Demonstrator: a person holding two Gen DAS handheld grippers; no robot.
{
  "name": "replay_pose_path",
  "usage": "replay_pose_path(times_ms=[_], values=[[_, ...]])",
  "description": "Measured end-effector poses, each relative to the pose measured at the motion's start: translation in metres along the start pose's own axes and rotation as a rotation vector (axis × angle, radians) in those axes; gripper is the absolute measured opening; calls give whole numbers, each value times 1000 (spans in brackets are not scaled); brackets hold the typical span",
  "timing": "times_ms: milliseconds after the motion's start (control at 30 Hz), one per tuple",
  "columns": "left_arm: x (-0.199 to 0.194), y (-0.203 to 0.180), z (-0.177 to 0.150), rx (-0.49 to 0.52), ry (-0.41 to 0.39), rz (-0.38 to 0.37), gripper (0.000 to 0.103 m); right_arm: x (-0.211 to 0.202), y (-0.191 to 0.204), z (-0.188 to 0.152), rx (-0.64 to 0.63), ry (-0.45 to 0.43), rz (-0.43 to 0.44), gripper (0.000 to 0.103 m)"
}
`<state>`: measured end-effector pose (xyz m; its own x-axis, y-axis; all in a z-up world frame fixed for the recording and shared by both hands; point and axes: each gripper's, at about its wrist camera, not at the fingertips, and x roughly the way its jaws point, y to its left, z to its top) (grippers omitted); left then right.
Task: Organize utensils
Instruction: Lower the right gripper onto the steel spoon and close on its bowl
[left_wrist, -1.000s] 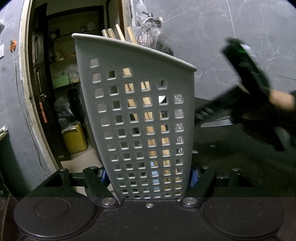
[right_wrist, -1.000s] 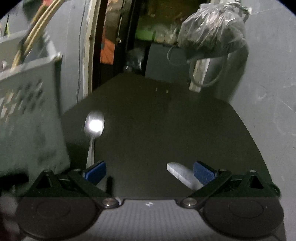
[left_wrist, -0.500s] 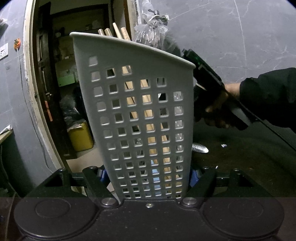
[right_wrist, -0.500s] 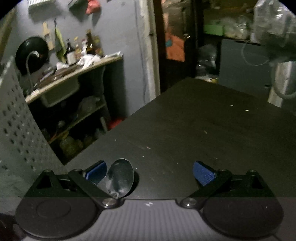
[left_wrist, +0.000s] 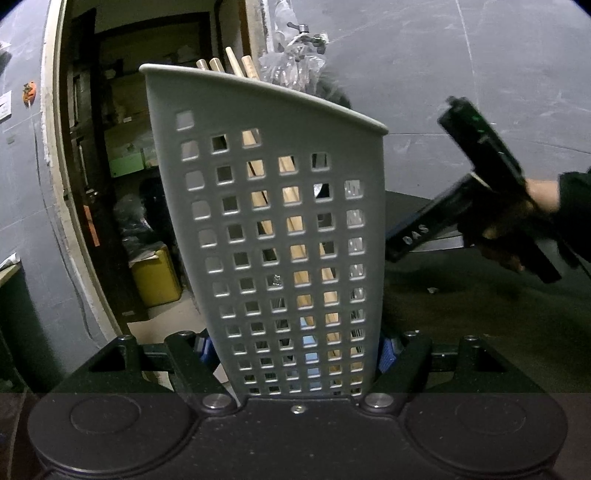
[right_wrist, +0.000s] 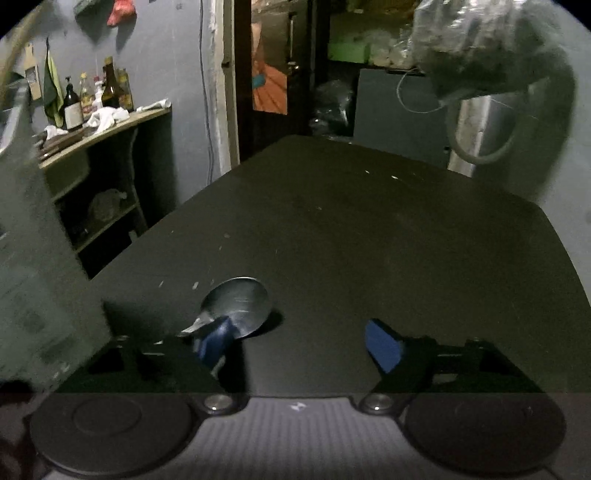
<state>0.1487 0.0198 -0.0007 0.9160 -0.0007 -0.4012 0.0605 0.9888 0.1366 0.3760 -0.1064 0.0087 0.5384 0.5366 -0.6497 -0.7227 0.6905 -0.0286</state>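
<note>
My left gripper (left_wrist: 295, 350) is shut on the base of a grey perforated utensil holder (left_wrist: 280, 221), which stands upright and fills the left wrist view. Wooden handles (left_wrist: 229, 64) stick out of its top. A metal spoon (right_wrist: 238, 304) lies on the dark table (right_wrist: 369, 229). Its bowl sits just inside the left pad of my right gripper (right_wrist: 299, 339), and its neck is at that pad. The right jaws are closing, and the right pad (right_wrist: 382, 345) stands clear of the spoon. The holder (right_wrist: 33, 258) shows blurred at the left of the right wrist view.
A person's hand (left_wrist: 517, 229) holds the right gripper to the right of the holder. A shelf with bottles (right_wrist: 92, 99) stands beyond the table's left edge. A plastic bag (right_wrist: 480, 48) hangs at the far right. A yellow canister (left_wrist: 155, 277) sits in the doorway.
My right gripper swung over the table and its fingers narrowed; the spoon's bowl now sits further inside the left pad. The left gripper and the holder kept still.
</note>
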Motion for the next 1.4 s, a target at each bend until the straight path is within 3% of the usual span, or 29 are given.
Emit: replay_pose_path(times_ms=[267,400,500,800,1100,1267,1400], values=[[-2,-4,0,11,-3,-20,77,-34,22,-27,-7,-11,-2,74],[-1,-1,0,8,2,-15,77,-38,22,-20,4,-59,10,81],[-1,-4,0,13,3,-13,77,-30,15,-8,37,-98,36,86],[4,-4,-2,7,15,-23,77,13,1,19,47,-81,76,86],[8,-1,-2,3,19,-29,77,33,11,26,7,-63,76,86],[8,-2,-2,4,19,-28,77,30,21,22,-22,-67,45,74],[8,-2,-2,4,20,-27,77,26,22,20,-14,-78,51,50]])
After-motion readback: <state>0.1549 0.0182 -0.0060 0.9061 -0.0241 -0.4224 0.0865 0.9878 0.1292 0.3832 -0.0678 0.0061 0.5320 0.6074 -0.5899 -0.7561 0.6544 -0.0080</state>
